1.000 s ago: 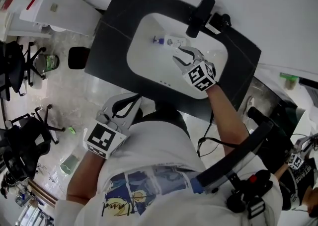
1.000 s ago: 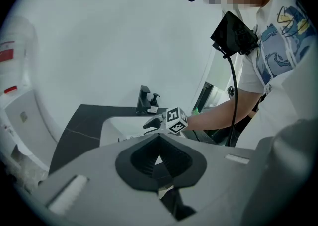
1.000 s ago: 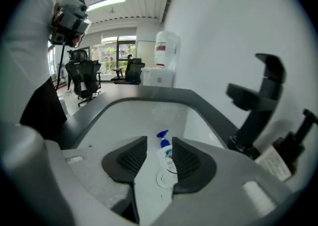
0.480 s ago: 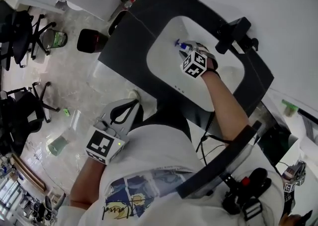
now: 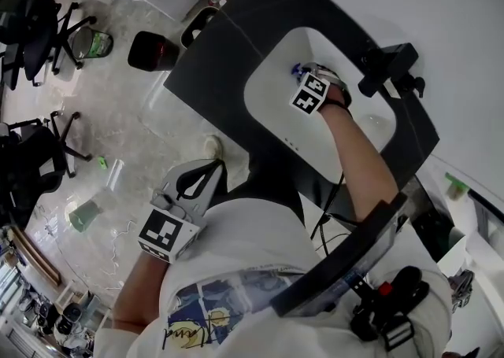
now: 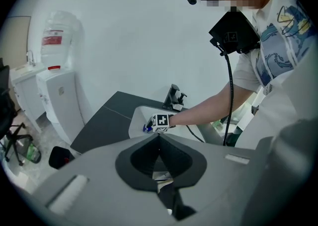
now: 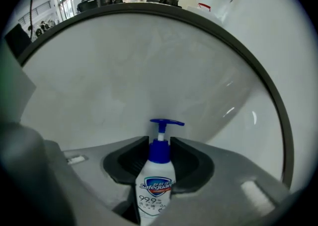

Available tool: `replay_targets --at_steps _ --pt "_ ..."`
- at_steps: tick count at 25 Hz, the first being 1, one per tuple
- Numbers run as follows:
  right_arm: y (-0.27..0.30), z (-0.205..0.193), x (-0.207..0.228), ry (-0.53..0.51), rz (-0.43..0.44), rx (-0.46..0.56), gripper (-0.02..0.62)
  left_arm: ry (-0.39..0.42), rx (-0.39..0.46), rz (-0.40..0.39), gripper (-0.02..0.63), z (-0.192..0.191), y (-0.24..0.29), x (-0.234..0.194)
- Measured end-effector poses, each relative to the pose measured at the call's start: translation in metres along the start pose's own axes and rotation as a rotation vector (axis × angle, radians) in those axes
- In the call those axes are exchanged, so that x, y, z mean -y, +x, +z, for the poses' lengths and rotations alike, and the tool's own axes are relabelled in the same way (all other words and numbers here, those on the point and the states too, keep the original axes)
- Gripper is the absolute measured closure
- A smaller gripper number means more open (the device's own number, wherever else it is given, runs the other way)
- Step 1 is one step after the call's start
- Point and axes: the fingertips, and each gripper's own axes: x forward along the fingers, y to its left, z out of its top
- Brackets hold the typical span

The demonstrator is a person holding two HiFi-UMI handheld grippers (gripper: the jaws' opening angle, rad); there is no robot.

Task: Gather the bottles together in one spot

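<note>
Hanging at seven o'clock, the left gripper (image 5: pixel 201 178) is pinched together, empty. At one o'clock, in the sink (image 5: pixel 272 101), the right gripper (image 7: pixel 160 144) has just been closing on the soap bottle (image 7: pixel 156 186). It is best squeezed firmly below the pump before lifting.

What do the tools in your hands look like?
The left tool and the right tool are smooth grey shells with black padded jaws curving to a point. Each carries a white cube printed with black square markers. The person wears a white short-sleeved T-shirt with a blue print.
</note>
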Motion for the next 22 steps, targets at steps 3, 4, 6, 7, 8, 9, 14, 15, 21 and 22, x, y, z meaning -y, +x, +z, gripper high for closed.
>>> replay_targets --at_steps 3,4,6,7,8,9,14,15,21,22 --pt "-0.003 0.001 -0.001 0.033 -0.020 0.024 0.466 0.006 0.007 -0.004 0.604 0.002 0.001 0.000" --pt "-0.007 0.001 -0.001 0.043 -0.035 0.036 0.466 0.009 0.011 -0.008 0.603 0.004 0.001 0.001" --pt "-0.018 0.002 0.000 0.075 -0.066 0.065 0.468 0.017 0.013 -0.021 0.604 0.007 0.002 0.002" --pt "-0.025 0.003 0.000 0.095 -0.081 0.082 0.468 0.025 0.014 -0.029 0.604 0.008 0.002 0.002" --pt "-0.032 0.004 0.000 0.113 -0.095 0.100 0.469 0.034 0.014 -0.039 0.604 0.008 0.002 0.003" --pt "-0.039 0.005 0.000 0.128 -0.111 0.118 0.469 0.044 0.012 -0.050 0.604 0.009 0.002 0.004" --pt "-0.073 -0.001 -0.004 0.205 -0.182 0.197 0.471 0.098 0.000 -0.110 0.604 0.014 0.008 0.017" --pt "-0.079 -0.004 -0.004 0.223 -0.197 0.207 0.472 0.110 -0.002 -0.124 0.604 0.016 0.009 0.021" --pt "-0.111 -0.023 -0.005 0.379 -0.272 0.283 0.472 0.184 -0.021 -0.191 0.604 0.018 0.013 0.038" --pt "-0.117 -0.027 -0.005 0.409 -0.283 0.297 0.472 0.193 -0.024 -0.201 0.603 0.019 0.015 0.041"
